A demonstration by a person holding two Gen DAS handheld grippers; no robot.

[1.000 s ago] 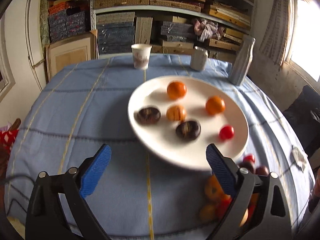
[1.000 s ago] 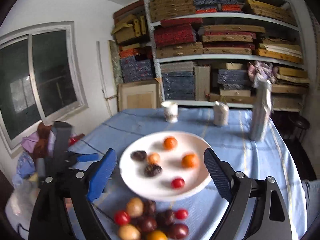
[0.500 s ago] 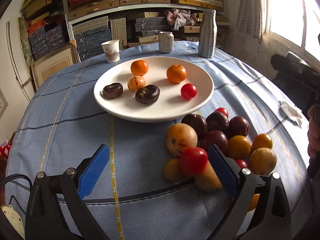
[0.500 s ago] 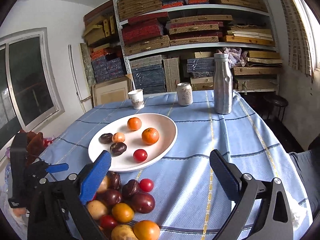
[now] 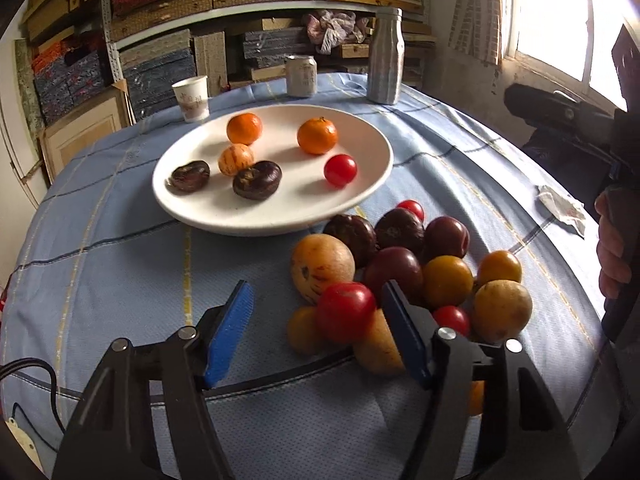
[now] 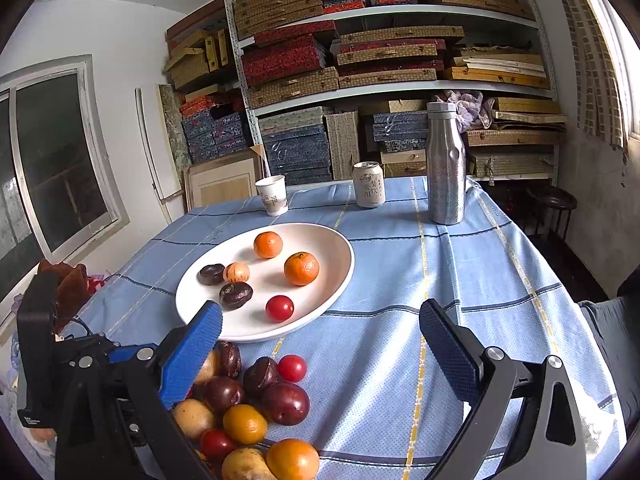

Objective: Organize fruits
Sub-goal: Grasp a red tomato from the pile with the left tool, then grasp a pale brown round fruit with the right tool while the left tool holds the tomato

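Observation:
A white plate (image 5: 276,216) (image 6: 320,308) holds two oranges, a striped fruit, two dark fruits and a cherry tomato (image 5: 340,170). In front of it lies a pile of loose fruit (image 5: 404,272) (image 6: 248,404): plums, yellow and orange fruits, tomatoes. My left gripper (image 5: 316,332) hovers low over the pile's near edge, its jaws closing. A red tomato (image 5: 346,312) and a small orange fruit (image 5: 302,330) sit between the blue pads, which do not press on them. My right gripper (image 6: 320,356) stands wide open just right of the pile, over blue cloth.
A paper cup (image 6: 273,195), a can (image 6: 369,184) and a steel bottle (image 6: 445,168) stand at the table's far edge. Stacked boxes fill the shelves behind. A crumpled wrapper (image 5: 562,208) lies at the right, by a hand (image 5: 610,248).
The left view swung from the plate to the fruit pile and sank closer; its jaws have narrowed around the red tomato. The right gripper dropped and shifted right, its jaws slightly wider.

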